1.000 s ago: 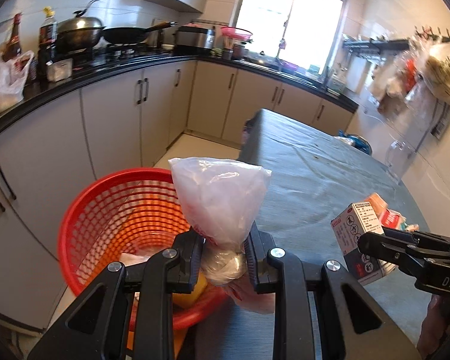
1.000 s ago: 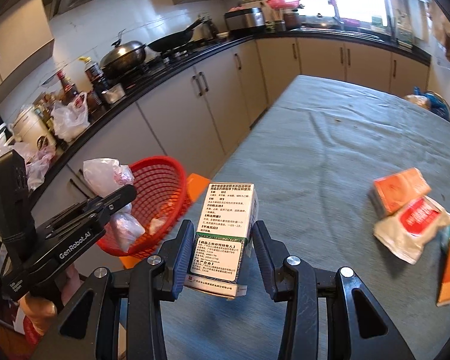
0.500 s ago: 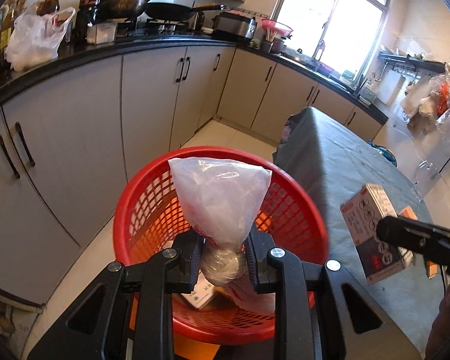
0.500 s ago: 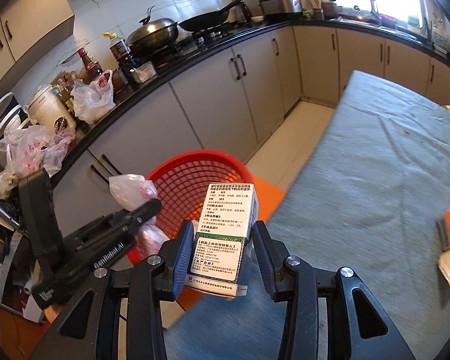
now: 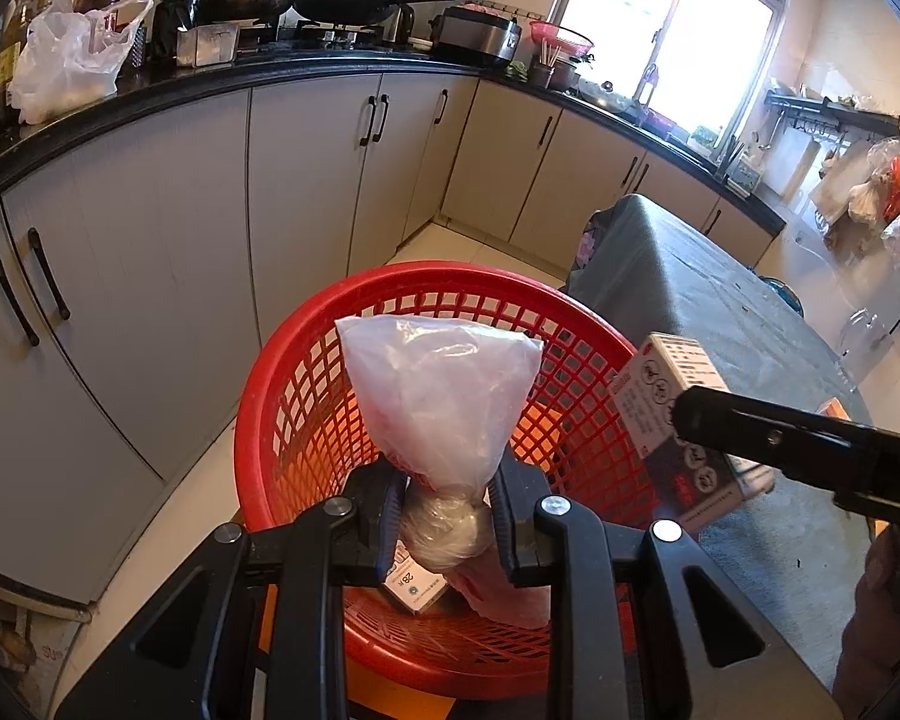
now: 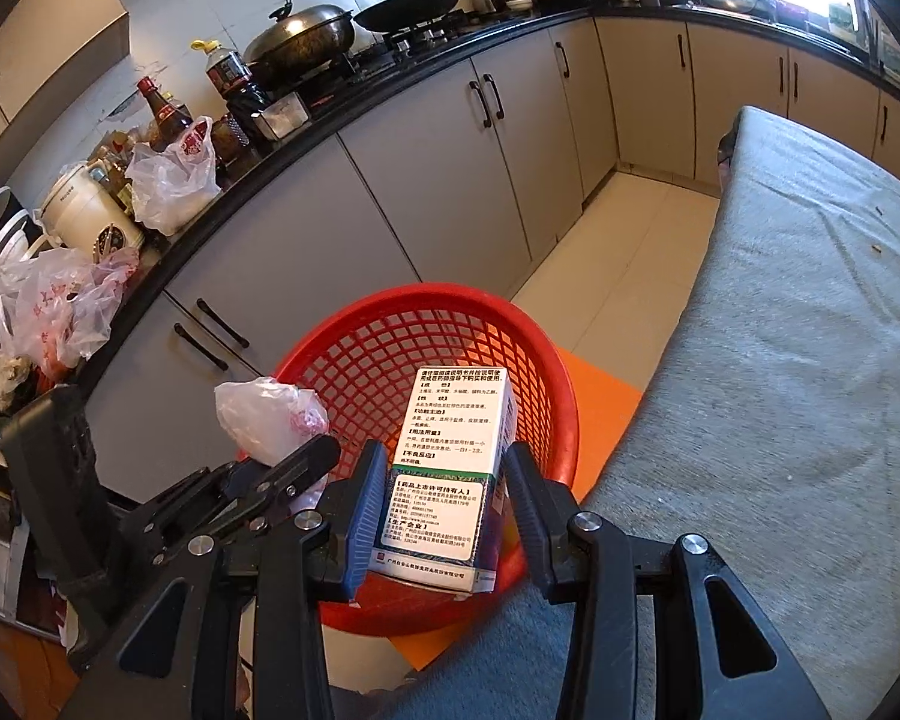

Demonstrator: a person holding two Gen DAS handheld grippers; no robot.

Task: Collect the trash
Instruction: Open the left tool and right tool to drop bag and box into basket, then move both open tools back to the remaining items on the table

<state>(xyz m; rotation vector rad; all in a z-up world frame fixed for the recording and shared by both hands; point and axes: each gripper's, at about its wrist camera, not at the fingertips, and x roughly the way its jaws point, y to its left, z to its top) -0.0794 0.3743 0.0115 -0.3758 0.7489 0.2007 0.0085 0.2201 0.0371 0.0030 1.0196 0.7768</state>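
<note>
Left wrist view shows the big red basket (image 5: 306,396) sitting low on the floor, just beside the grey surface (image 5: 708,312). The basket is the place to aim for. Some trash already lies in the bottom of it.

Above the basket, the left gripper (image 5: 444,510) has its fingers squeezed tight on the neck of a white plastic bag (image 5: 438,384). The puffy part of the bag sticks up over the basket's middle, so I think this one is ready to drop. Just let the fingers go apart and it should fall inside.

In the right wrist view, the right gripper (image 6: 444,516) has its fingers clamped on the sides of a small white medicine box (image 6: 450,468). The box hangs over the basket's near rim, on the side by the surface. I would move it a bit more toward the basket's middle first. If it drops now, it could hit the rim and bounce out.
</note>
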